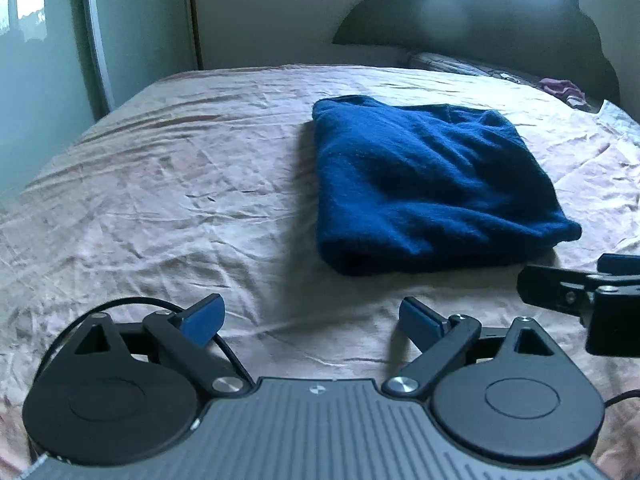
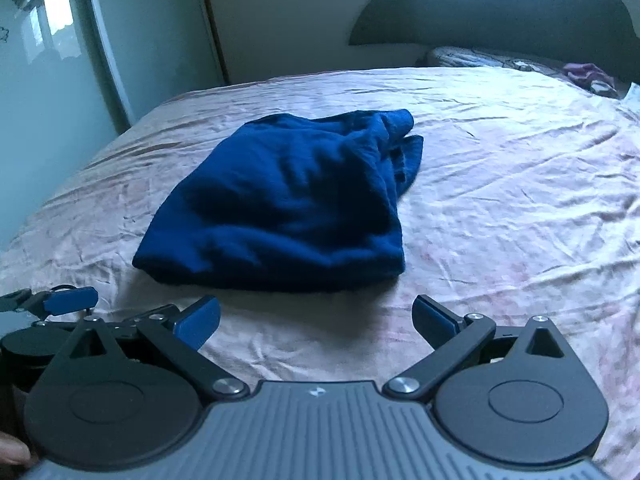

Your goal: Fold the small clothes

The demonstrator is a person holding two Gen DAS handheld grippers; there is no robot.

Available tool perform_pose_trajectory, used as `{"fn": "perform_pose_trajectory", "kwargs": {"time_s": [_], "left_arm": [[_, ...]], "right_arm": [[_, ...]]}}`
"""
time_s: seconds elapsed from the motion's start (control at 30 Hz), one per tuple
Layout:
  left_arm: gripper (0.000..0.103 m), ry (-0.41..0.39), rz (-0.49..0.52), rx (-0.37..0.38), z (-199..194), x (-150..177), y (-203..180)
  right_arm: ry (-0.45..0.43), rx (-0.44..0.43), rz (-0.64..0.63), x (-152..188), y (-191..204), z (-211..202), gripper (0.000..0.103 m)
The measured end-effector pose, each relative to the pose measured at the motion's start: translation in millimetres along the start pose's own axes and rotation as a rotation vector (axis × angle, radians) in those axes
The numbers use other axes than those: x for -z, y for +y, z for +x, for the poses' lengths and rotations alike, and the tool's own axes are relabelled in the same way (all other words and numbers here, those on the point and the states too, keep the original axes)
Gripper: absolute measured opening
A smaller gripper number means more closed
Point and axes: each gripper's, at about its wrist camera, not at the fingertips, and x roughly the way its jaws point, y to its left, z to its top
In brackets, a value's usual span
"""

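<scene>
A dark blue garment (image 1: 428, 184) lies folded into a thick, rough rectangle on the pale pink bedsheet (image 1: 160, 184). In the right wrist view the same garment (image 2: 288, 200) shows a loose, crumpled far corner. My left gripper (image 1: 312, 316) hovers over the sheet just short of the garment's near fold, jaws wide open with nothing between them. My right gripper (image 2: 316, 314) is likewise open and empty, just short of the garment's near edge. Each gripper shows in the other's view: the right gripper (image 1: 560, 292) at the right edge, the left gripper (image 2: 68, 304) at the left edge.
The wrinkled sheet (image 2: 520, 200) covers the whole bed. A dark curved headboard (image 1: 480, 12) and a patterned pillow (image 2: 480, 58) lie at the far end, with a small purple cloth (image 2: 588, 72) beside it. A glossy wardrobe door (image 2: 52, 60) stands left of the bed.
</scene>
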Motion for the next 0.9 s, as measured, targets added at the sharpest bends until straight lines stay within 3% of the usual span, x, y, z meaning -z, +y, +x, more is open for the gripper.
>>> {"fn": "perform_pose_trajectory", "kwargs": {"time_s": [0.4,0.9], "left_arm": [[0.1,0.02,-0.021,-0.003,1,1,4],[0.101,0.005,-0.011,-0.035,-2,4,5]], "right_arm": [[0.006,-0.034,-0.043,6,15,-10,0.103],[0.012,0.026,-0.044,17,8,9,0.103]]}}
